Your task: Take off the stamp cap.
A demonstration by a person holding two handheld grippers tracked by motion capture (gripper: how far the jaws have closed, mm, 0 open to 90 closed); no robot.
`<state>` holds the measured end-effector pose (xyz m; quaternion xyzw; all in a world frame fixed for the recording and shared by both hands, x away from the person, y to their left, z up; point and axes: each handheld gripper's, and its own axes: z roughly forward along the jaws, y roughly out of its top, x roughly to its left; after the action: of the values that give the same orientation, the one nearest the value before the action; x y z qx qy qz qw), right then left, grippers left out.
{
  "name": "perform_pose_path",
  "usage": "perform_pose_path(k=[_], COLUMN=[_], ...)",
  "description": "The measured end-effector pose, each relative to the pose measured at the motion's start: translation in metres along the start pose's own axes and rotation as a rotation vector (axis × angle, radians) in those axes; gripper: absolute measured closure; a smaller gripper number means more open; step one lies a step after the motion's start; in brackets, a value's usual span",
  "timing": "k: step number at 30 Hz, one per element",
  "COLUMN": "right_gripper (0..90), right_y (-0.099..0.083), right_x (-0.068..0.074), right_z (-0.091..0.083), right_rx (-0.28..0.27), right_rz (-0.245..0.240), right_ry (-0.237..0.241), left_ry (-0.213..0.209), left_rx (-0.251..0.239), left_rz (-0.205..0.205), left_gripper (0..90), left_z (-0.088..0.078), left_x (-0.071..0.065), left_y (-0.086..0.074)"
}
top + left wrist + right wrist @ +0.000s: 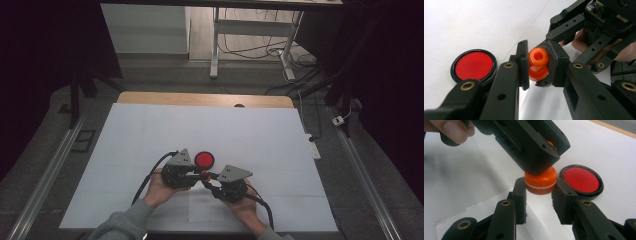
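A small orange two-part piece (204, 173) with a thin white seam hangs just above the white table cover, held between both grippers. In the left gripper view my left gripper (538, 65) is shut on the orange piece (538, 62), whose ringed end with a hole faces the camera. The right gripper (574, 32) reaches in from the upper right. In the right gripper view my right gripper (540, 184) closes on the lower half of the orange piece (540, 181). The left gripper (534, 147) covers its top.
A round red disc with a black rim (204, 159) lies flat on the white cover (150, 135), just beyond the grippers. A loose paper sheet (205, 210) lies near the front edge. A wooden table edge (200, 98) runs along the far side.
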<state>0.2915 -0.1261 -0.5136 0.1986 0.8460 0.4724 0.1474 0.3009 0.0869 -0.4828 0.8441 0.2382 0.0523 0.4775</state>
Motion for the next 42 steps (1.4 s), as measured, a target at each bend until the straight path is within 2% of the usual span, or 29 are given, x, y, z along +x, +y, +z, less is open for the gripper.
perform_pose_path(k=[15,42], right_gripper=[64.5,64.6], right_y=[-0.0007,-0.0022], right_x=[0.0,0.0009], right_z=[-0.0006,-0.0005], right_rx=[-0.021,-0.02], right_rz=[-0.003,-0.01], right_ry=[0.003,-0.008], left_ry=[0.0,0.007], left_rx=[-0.009,-0.007], left_rz=[-0.002,-0.001], left_gripper=[72.7,72.8], left_z=[-0.0011,-0.0007], left_x=[-0.0005,-0.001], left_y=[0.0001,-0.0004])
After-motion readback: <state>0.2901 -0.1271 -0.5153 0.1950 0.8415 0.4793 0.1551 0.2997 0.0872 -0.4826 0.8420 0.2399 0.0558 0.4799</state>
